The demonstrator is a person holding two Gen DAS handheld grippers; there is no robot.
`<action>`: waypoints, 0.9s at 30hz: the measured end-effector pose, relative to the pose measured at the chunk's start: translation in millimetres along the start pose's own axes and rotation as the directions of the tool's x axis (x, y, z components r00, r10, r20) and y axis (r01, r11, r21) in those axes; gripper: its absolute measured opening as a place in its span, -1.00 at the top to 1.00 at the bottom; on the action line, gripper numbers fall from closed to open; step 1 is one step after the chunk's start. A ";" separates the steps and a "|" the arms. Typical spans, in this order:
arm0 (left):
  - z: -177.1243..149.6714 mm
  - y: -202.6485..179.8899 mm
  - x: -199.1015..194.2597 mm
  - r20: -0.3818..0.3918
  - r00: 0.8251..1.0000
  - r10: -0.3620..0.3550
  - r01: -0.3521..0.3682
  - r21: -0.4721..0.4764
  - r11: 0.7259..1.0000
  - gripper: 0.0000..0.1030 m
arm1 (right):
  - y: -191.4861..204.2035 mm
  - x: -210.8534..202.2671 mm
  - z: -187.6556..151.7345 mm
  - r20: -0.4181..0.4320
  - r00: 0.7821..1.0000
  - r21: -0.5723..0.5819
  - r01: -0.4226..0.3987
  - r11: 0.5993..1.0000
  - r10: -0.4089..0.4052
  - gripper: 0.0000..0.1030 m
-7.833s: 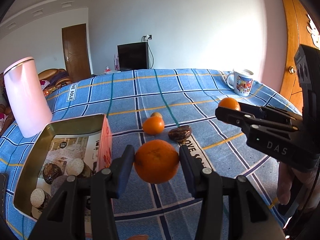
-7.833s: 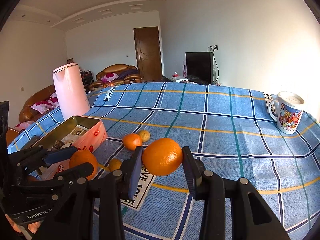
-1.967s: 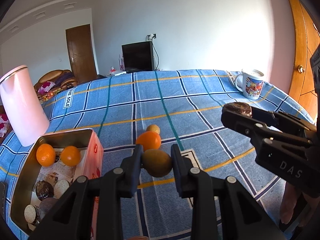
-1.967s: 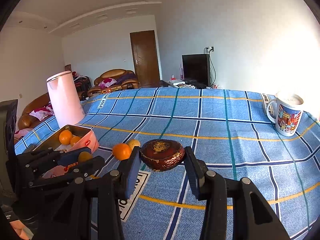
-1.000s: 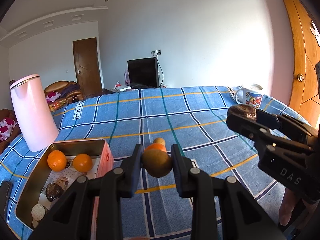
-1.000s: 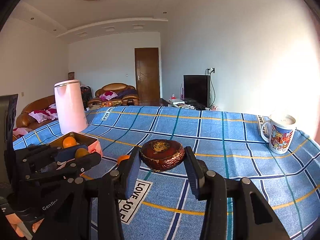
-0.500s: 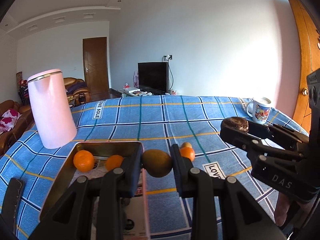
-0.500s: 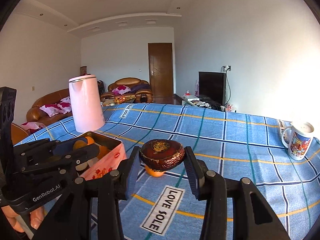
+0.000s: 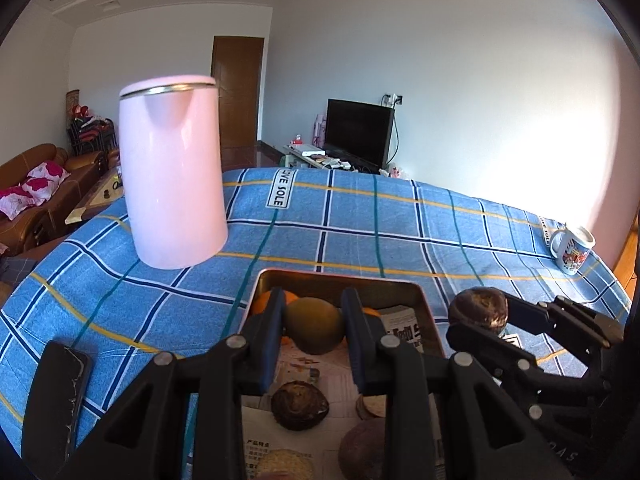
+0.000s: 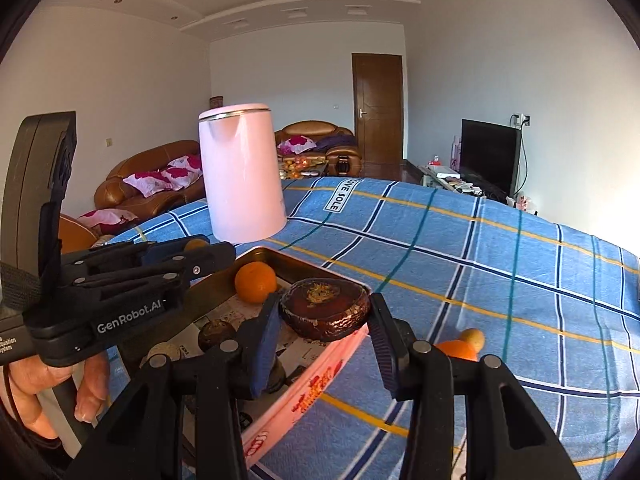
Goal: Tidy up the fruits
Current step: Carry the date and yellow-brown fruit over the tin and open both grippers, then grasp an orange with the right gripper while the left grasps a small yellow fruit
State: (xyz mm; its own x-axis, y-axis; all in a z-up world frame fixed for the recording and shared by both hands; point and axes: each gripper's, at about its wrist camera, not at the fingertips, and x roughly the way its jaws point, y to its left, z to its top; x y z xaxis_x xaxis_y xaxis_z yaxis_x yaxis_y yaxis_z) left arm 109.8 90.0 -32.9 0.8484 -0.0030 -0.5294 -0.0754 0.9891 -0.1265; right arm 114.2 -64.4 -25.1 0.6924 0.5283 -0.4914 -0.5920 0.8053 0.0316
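Note:
My left gripper [image 9: 314, 326] is shut on a green-brown kiwi [image 9: 315, 323] and holds it above the open metal tin [image 9: 340, 278]. The tin holds oranges [image 10: 256, 281] and several dark and pale round fruits [image 9: 299, 406]. My right gripper [image 10: 325, 318] is shut on a flat dark brown fruit [image 10: 324, 314] and hovers over the tin's right rim [image 10: 320, 270]. That gripper also shows in the left wrist view [image 9: 480, 318]. An orange [image 10: 454, 350] and a small yellow fruit [image 10: 472, 336] lie on the cloth to the right of the tin.
A tall pink kettle [image 9: 172, 172] stands behind the tin on the blue checked tablecloth [image 9: 400, 220]. A printed mug [image 9: 572, 250] is at the far right edge. A dark phone [image 9: 56, 396] lies at the near left. Sofas stand beyond the table.
Both grippers have swung left with their fruits. The kiwi now hangs over the tin's inside and the brown fruit over its right rim. The kettle looms closer.

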 end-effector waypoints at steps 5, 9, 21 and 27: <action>-0.9 11.0 7.0 -0.031 1.000 0.005 -0.006 -0.020 1.000 0.41 | 15.3 27.1 1.6 -0.062 0.998 -0.009 -0.022 1.000 0.021 0.12; 0.5 16.0 12.0 -0.051 0.999 0.020 -0.021 -0.015 1.000 0.41 | 28.5 45.9 0.8 -0.119 0.993 -0.026 -0.026 0.999 0.023 0.12; 3.5 10.7 4.7 -0.032 0.999 0.040 -0.041 -0.018 0.999 -0.25 | 13.4 40.9 -4.2 -0.141 0.989 0.024 -0.049 0.999 0.052 -0.09; 6.6 -10.1 -6.6 0.002 1.000 0.024 -0.024 0.011 1.000 -0.49 | -48.7 17.0 -9.1 -0.146 0.981 0.080 0.136 0.987 -0.124 -0.09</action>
State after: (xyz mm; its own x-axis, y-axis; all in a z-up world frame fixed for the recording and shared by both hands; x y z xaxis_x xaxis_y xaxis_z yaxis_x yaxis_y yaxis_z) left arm 108.4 81.0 -22.6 0.8475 0.0208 -0.5303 -0.0897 0.9905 -0.1047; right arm 151.1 -97.1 -42.9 0.6924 0.3794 -0.6136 -0.4573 0.8887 0.0335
